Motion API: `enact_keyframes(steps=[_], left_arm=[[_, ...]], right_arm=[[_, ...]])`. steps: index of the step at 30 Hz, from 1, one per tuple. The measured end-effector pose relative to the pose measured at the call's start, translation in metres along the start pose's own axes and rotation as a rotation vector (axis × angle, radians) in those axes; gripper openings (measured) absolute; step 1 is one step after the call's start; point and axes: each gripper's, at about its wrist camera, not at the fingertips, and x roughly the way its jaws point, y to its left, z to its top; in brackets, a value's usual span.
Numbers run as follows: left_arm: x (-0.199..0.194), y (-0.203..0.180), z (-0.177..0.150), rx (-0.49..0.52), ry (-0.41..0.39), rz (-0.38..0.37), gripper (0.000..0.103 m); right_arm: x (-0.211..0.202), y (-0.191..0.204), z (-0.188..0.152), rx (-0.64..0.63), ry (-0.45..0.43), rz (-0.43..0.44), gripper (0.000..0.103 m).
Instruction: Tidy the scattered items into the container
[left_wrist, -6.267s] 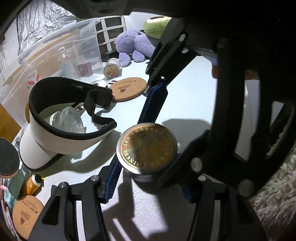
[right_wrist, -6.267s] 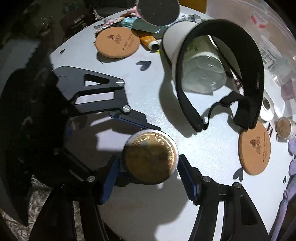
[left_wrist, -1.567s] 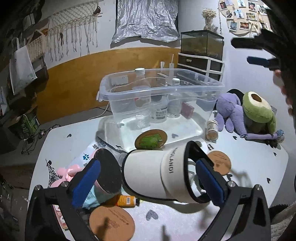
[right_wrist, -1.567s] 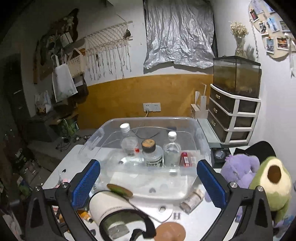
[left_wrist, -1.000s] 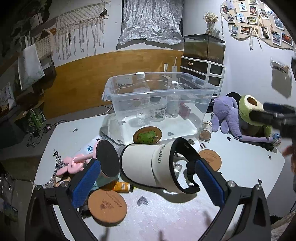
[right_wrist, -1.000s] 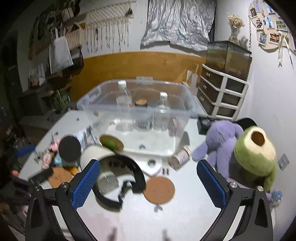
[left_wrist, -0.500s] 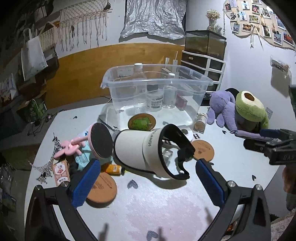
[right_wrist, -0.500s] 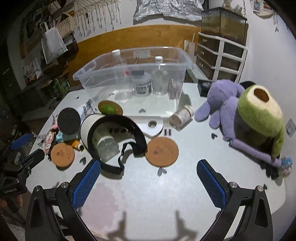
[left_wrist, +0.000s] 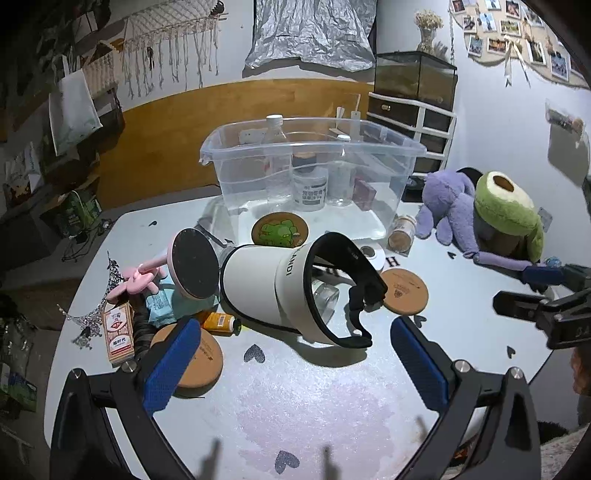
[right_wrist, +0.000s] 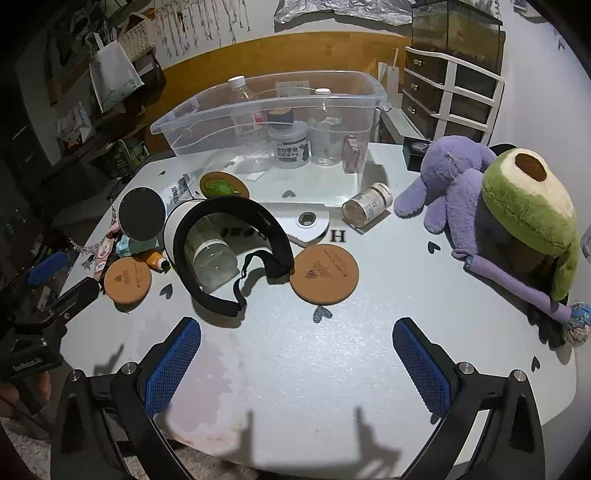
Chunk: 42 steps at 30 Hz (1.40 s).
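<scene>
A clear plastic container stands at the back of the white table and holds bottles and a jar. A white sun visor with a black band lies in front of it, over a clear bottle. Cork coasters, a green-print coaster, a small jar on its side and an orange tube lie scattered. My left gripper and right gripper are open and empty above the near table.
A purple plush and a green avocado plush sit at the right. A round mirror on a pink stand, a small carton and packets crowd the left. A white tape roll lies by the container.
Both grippers have pulled back and tilted down toward the table. The right gripper now appears at the right edge of the left wrist view. No object has moved.
</scene>
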Motion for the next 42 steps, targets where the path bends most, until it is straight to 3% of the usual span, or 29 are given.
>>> enact_keyframes(steps=[5,12,14,18,22,27,30,39,42], left_arm=[[0.007,-0.009,-0.001,-0.001,0.013,-0.005,0.103],[0.036,-0.012,-0.010,-0.049,0.104,-0.025,0.102],[0.043,-0.013,-0.013,-0.053,0.124,-0.021,0.100],[0.054,-0.015,-0.021,-0.046,0.151,0.003,0.087],[0.064,-0.009,-0.033,-0.042,0.178,0.036,0.086],[0.073,0.015,-0.045,-0.087,0.197,0.089,0.085],[0.080,0.039,-0.052,-0.163,0.224,0.118,0.075],[0.096,0.105,-0.071,-0.332,0.283,0.212,0.073],[0.102,0.121,-0.074,-0.379,0.301,0.217,0.058]], right_arm=[[0.002,-0.013,-0.001,0.018,0.014,0.006,0.103],[0.007,-0.029,-0.003,0.036,0.040,0.001,0.103],[0.009,-0.033,-0.005,0.043,0.051,0.000,0.103],[0.014,-0.042,-0.007,0.062,0.073,0.002,0.103],[0.020,-0.046,-0.007,0.076,0.094,0.008,0.103],[0.029,-0.039,-0.006,0.059,0.120,0.012,0.103],[0.033,-0.033,-0.006,0.042,0.134,0.011,0.103],[0.044,-0.021,-0.005,0.025,0.166,0.001,0.103],[0.046,-0.017,-0.004,0.023,0.174,-0.003,0.103]])
